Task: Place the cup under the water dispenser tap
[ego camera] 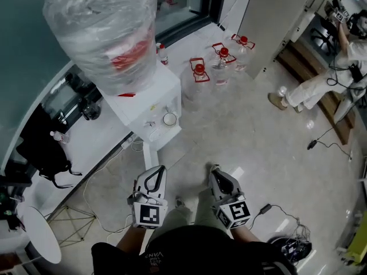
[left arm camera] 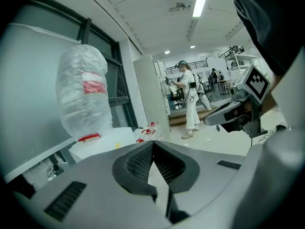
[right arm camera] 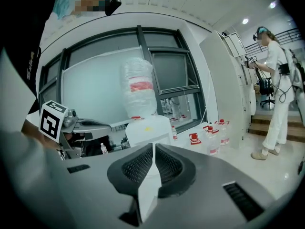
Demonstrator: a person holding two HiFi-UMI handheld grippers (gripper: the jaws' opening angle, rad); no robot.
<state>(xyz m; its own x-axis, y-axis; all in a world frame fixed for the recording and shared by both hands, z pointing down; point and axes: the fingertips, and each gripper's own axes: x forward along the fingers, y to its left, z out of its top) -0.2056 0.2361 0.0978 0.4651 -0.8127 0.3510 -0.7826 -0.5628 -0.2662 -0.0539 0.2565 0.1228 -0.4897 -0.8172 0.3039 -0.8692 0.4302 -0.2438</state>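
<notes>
White water dispenser (ego camera: 155, 93) stands by the window and carries a big bottle (ego camera: 106, 27) wrapped in clear plastic. Below it, near the person's body, the left gripper (ego camera: 159, 172) and the right gripper (ego camera: 214, 169) are side by side, each with its jaws pressed together and nothing between them. The cup (ego camera: 170, 119) sits on the dispenser's front ledge, well apart from both grippers.
</notes>
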